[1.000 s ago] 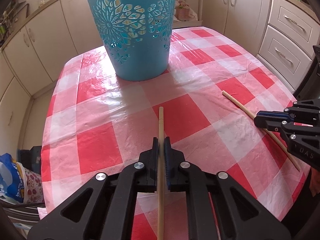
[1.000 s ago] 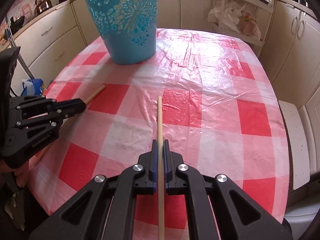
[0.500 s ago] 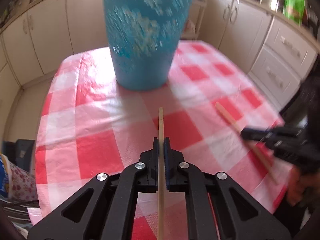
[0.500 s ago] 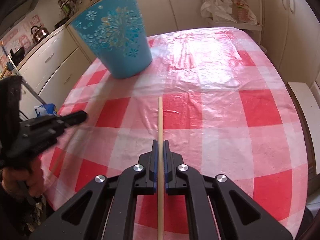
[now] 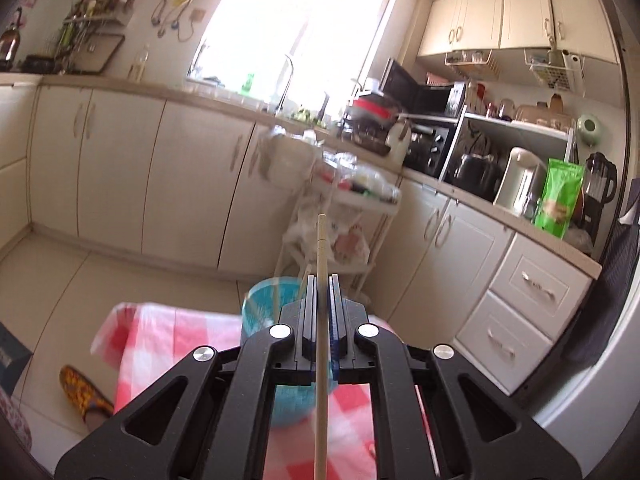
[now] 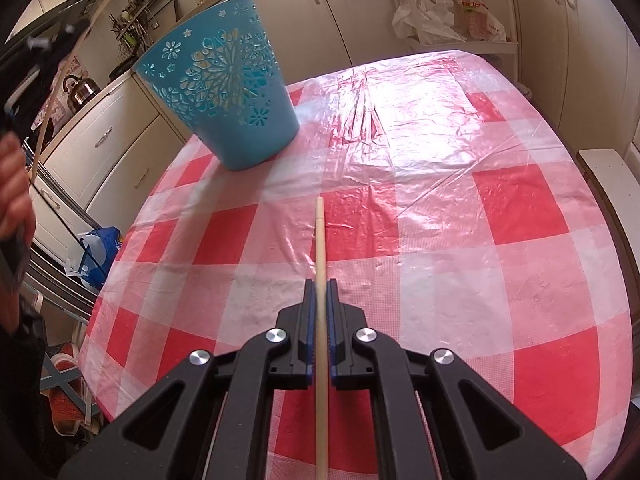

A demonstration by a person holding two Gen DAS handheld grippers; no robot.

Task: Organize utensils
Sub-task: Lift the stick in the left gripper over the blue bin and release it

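**Chopsticks go up toward the blue basket**

Chopsticks are what you are tidying, and you hold one in each claw. Your left gripper [image 5: 320, 280] is clenched on the left chopstick [image 5: 321, 320], and it is tipped up high, so the stick points at the far cupboards. The blue basket [image 5: 264, 304] sits just below and past that claw. It looks blurry, and thin sticks seem to stand in it already.

Your right gripper [image 6: 319, 284] is clenched on the right chopstick [image 6: 320, 280]. It hangs low over the checked tablecloth [image 6: 500, 200], and the stick points at the far side of the table. From this side the blue basket [image 6: 224, 96] stands far and to the left, well apart from the stick.

I think you are on the step of dropping the left stick in. Next, you need its lower end over the basket's open top, then let go. The right stick can wait its turn.

I can read no words or brand names anywhere. The green bag [image 5: 560, 196] on the far right counter has print, but it is too small to read.
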